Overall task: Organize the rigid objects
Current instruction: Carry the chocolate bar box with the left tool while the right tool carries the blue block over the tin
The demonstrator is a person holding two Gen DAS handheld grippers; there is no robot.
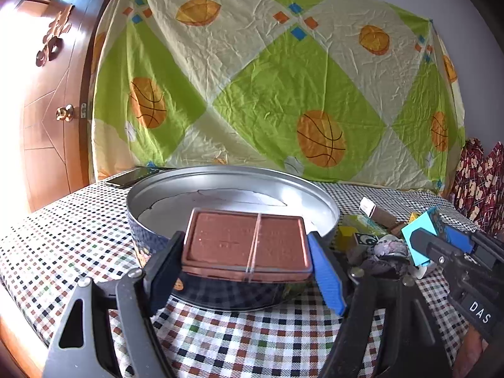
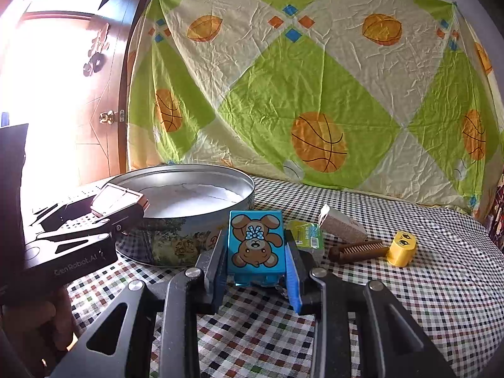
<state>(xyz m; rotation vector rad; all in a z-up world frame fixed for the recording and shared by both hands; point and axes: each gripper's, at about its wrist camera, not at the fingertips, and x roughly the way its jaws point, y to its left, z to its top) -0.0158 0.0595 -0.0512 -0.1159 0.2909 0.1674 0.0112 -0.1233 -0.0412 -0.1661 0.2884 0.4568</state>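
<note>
In the left wrist view my left gripper [image 1: 245, 249] is shut on a flat rose-brown case [image 1: 242, 239] with a rubber band around it. The case hangs over the near rim of a round metal tin [image 1: 151, 189] lined with white paper. My right gripper [image 2: 255, 253] is shut on a blue box with a teddy bear print [image 2: 255, 236], just above the checked tablecloth, to the right of the tin [image 2: 176, 245]. Each view shows the other gripper too: the right gripper [image 1: 425, 242] with the blue box, and the left gripper [image 2: 121, 209] with the case [image 2: 118, 198].
Right of the tin lie a green packet [image 2: 307, 234], a small grey carton [image 2: 341, 225], a brown comb [image 2: 359, 250] and a yellow cylinder with eyes [image 2: 401, 249]. A phone [image 1: 132, 176] lies behind the tin. A sheet with basketball prints hangs behind; a wooden door [image 1: 53, 126] stands left.
</note>
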